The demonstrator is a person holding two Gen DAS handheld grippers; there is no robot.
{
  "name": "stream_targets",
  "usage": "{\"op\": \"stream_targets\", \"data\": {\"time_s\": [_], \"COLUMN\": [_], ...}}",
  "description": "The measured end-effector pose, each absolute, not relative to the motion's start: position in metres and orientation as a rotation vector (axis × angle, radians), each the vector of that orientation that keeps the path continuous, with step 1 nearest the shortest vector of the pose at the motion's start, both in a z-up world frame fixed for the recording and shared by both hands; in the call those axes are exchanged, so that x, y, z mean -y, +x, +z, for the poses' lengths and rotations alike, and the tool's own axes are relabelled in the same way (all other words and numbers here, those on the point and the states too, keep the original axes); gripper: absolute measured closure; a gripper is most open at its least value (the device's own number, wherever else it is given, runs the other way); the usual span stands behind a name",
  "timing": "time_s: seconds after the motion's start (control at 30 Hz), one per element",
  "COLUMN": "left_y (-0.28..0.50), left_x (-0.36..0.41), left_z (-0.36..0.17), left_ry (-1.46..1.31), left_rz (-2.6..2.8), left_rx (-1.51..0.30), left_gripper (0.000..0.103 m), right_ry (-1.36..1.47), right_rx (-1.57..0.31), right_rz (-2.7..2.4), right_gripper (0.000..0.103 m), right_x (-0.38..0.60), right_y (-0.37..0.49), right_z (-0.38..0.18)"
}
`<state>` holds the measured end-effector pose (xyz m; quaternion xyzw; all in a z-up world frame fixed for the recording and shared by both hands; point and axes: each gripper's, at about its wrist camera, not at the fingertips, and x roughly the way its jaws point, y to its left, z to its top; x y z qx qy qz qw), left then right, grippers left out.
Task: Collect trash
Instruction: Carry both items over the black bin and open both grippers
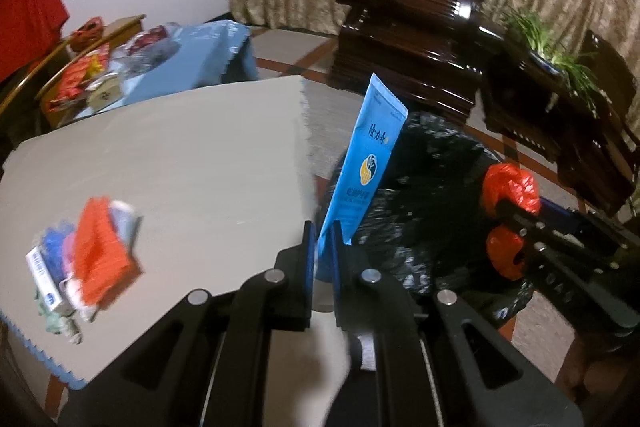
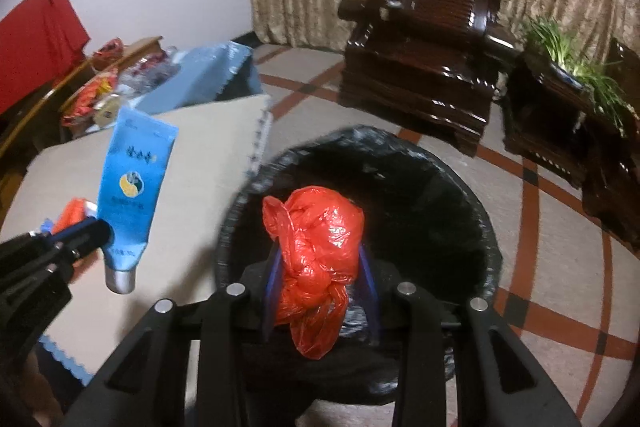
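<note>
The black-lined bin (image 2: 360, 235) fills the lower centre of the right wrist view, its mouth wide and dark, and I judge there is ample room to drop into it; its liner rim looks limp, so I would keep the fingers off it. To the left lies the table (image 1: 180, 155) with its scalloped blue cloth edge, close against the bin, and at lower left of the left wrist view a small heap of wrappers (image 1: 88, 255) waits on it. My right gripper (image 2: 320, 279) is clamped at moderate width around a knotted red plastic bag (image 2: 316, 251), held right over the bin mouth: light, soft, crushable, slippery film, best held at the knot. My left gripper (image 1: 322, 247) is pinched nearly closed on the lower end of a blue tube (image 1: 368, 163), cap down, crimped end up, at the table's edge just beside the bin: light, flat, semi-stiff, and likely to pivot in so narrow a pinch.
</note>
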<state>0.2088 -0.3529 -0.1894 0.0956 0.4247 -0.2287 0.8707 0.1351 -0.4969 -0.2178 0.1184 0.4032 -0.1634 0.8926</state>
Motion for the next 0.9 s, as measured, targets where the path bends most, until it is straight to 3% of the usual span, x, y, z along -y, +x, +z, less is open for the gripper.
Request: {"op": "stream_targets", "data": {"time_s": [0.3,0.57,0.7,0.83,0.9], "left_y": [0.222,0.237,0.236,0.236,0.236], "left_x": [0.423,0.448,0.445,0.425,0.404], "left_z": [-0.224,-0.273,-0.279,-0.271,-0.264], "left_ry": [0.245,0.297,0.310,0.303,0.291], "left_rz": [-0.522,-0.544,-0.550,-0.537,-0.511], "left_rx": [-0.928,-1.006,-1.004,-0.991,-0.987], "left_gripper": [0.096,0.092,0.065,0.065,0.060], "right_ry": [0.292,0.306,0.330,0.339,0.330], "right_rx": [-0.920,-0.990,-1.003,-0.982,-0.966], "right_rz": [-0.375,-0.387,-0.407,-0.437,-0.449], "right_gripper": [0.068,0.057,0.051,0.051,0.051], "right_x": [0.548,0.570,0.574,0.569,0.563], "right_y": [0.146,0.161,0.153,0.135,0.129], "right_z": [-0.270,-0.306,-0.312,-0.301,-0.291]}}
